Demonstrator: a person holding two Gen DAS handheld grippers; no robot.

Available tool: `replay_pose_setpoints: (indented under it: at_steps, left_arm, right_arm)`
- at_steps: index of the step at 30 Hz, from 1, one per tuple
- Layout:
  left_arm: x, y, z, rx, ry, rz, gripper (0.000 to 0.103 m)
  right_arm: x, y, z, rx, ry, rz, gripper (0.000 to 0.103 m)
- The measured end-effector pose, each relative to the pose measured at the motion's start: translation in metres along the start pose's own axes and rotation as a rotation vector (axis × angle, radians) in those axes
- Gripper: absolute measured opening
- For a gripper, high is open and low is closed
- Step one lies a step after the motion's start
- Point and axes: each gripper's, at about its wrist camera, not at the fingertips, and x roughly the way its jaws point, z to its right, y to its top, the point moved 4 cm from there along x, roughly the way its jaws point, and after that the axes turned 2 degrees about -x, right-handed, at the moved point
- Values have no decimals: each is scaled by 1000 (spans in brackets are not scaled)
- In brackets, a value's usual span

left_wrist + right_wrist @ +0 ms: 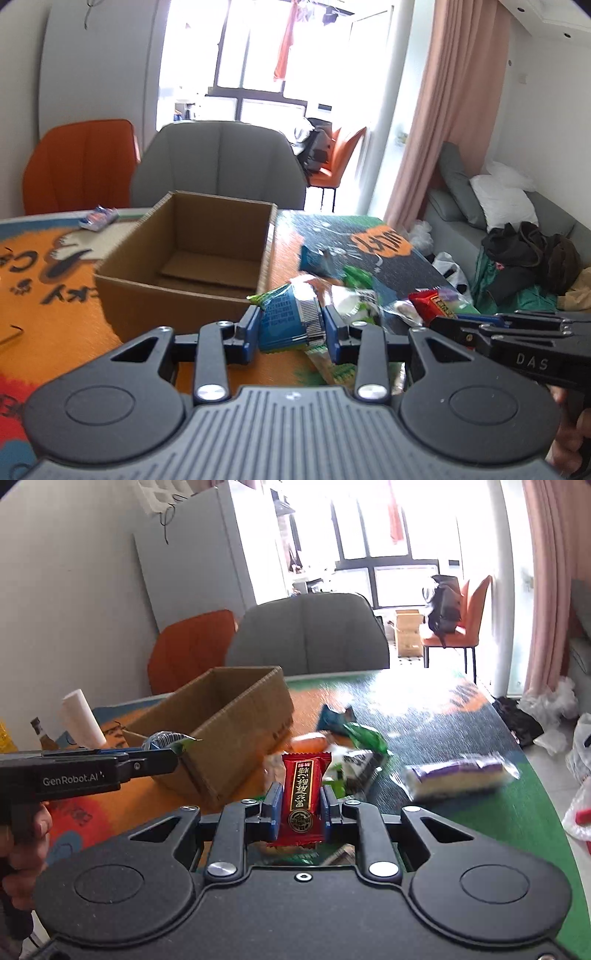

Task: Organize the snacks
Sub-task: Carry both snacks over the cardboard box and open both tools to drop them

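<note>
Both grippers are loaded right now. The left gripper is clamped on a blue pack with a green crimped end, crinkly foil-type wrapper with a barcode strip facing up. It's lifted just short of the near wall of the box. The right gripper is squeezing a red pack, glossy, flat, rectangular, gold lettering down the middle, zigzag-cut ends. That one sits upright between the blue pads, above the pile.

Progress-wise I'd say this has barely started. The box is plain brown corrugated cardboard, open top, and from the left view all I can see inside is a loose flat cardboard piece on the bottom, no snacks. So the two packs in hand look like the first to go in, by my guess.

What's left: a heap on the table right of the box, with a green bag, a dark teal pack, an orange sausage-looking thing, and a clear-wrapped purple and white pack lying apart to the right. Also one small blue and orange pack sits on the far side, left of the box. The table cover is a printed mat, slightly shiny.
</note>
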Motion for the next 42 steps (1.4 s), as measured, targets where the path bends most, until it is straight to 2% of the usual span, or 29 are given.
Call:
replay_pose_setpoints:
  at_steps: [12, 16, 28, 34, 35, 38, 42]
  left_arm:
    - [-3, 31, -40, -13, 79, 42, 35]
    - [8, 45, -58, -22, 84, 30, 35]
    - [60, 59, -94, -27, 115, -54, 35]
    - [88, 45, -123, -82, 150, -154, 37]
    - [88, 42, -125, -92, 150, -167, 38]
    - [81, 38, -124, -53, 168, -164, 39]
    - [67, 30, -121, -54, 167, -179, 39]
  right_arm:
    - [17, 48, -35, -10, 96, 61, 20]
    - [31, 60, -44, -14, 123, 61, 20]
    - [93, 76, -80, 0, 190, -34, 20]
    - [120, 72, -90, 26, 197, -92, 20]
    - [129, 68, -93, 30, 202, -124, 20]
    - [133, 64, -95, 27, 205, -145, 24]
    - [132, 58, -100, 18, 216, -153, 25]
